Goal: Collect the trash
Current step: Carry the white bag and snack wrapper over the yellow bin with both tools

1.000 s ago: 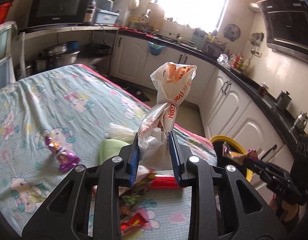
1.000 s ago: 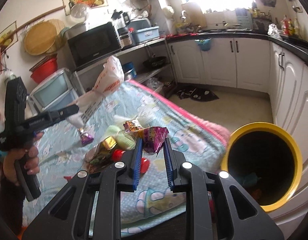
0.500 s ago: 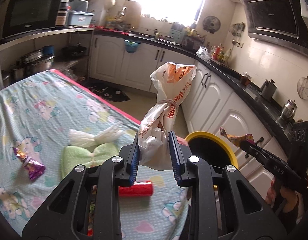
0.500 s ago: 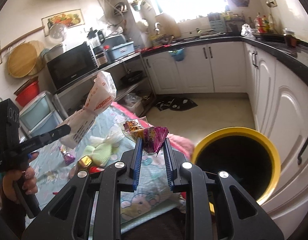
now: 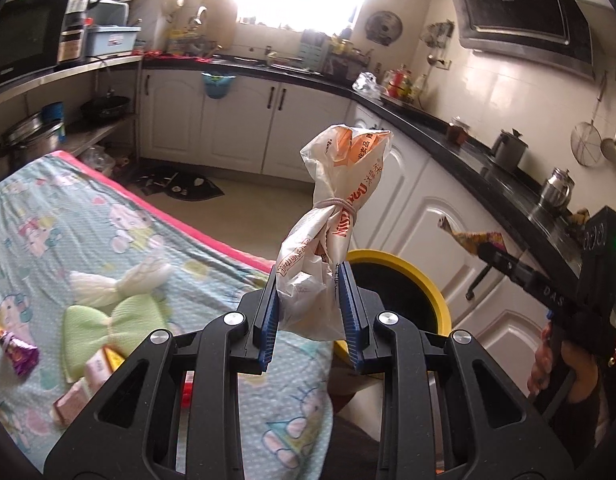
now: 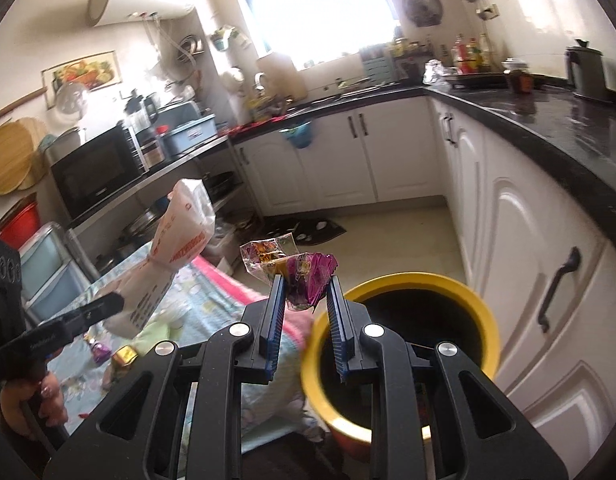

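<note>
My left gripper (image 5: 308,316) is shut on a tied white plastic bag with orange print (image 5: 331,232), held upright in the air just left of the yellow trash bin (image 5: 407,272). The bag also shows in the right wrist view (image 6: 176,248). My right gripper (image 6: 306,320) is shut on a crumpled purple foil wrapper (image 6: 304,276), held over the near left rim of the yellow bin (image 6: 419,284). The right gripper with its wrapper (image 5: 471,238) shows at the right in the left wrist view.
The table with a cartoon-print cloth (image 5: 88,232) carries a green and white cloth bundle (image 5: 112,300), a purple candy wrapper (image 5: 16,348) and several small packets (image 5: 88,384). White cabinets (image 6: 527,280) and a black counter run along the right.
Both grippers have moved right, off the table toward the yellow bin, each carrying its item. The right gripper's wrapper now hangs over the bin's rim.
</note>
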The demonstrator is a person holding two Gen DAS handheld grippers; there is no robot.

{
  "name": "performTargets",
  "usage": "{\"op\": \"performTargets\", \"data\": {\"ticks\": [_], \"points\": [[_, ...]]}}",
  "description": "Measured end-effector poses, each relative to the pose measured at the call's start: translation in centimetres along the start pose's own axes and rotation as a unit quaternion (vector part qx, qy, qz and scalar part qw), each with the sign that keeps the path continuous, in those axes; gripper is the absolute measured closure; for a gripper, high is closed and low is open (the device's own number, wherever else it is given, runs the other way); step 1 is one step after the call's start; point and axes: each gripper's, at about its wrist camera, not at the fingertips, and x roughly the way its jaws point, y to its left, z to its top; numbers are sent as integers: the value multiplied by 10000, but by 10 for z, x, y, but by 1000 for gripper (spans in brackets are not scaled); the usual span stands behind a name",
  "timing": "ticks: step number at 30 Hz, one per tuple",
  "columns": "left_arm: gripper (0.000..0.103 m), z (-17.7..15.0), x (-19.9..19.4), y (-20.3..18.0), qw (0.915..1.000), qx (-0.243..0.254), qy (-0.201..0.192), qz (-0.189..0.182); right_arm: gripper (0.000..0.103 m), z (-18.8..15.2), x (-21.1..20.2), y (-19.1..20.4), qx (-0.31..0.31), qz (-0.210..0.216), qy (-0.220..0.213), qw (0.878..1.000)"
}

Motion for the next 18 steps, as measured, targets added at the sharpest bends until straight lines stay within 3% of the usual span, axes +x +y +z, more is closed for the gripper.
{"op": "performTargets", "data": {"ticks": [18], "points": [[81,-15,63,-48,9964,342,672,-384,82,-5,1,-44,131,-925,-89,9956]]}}
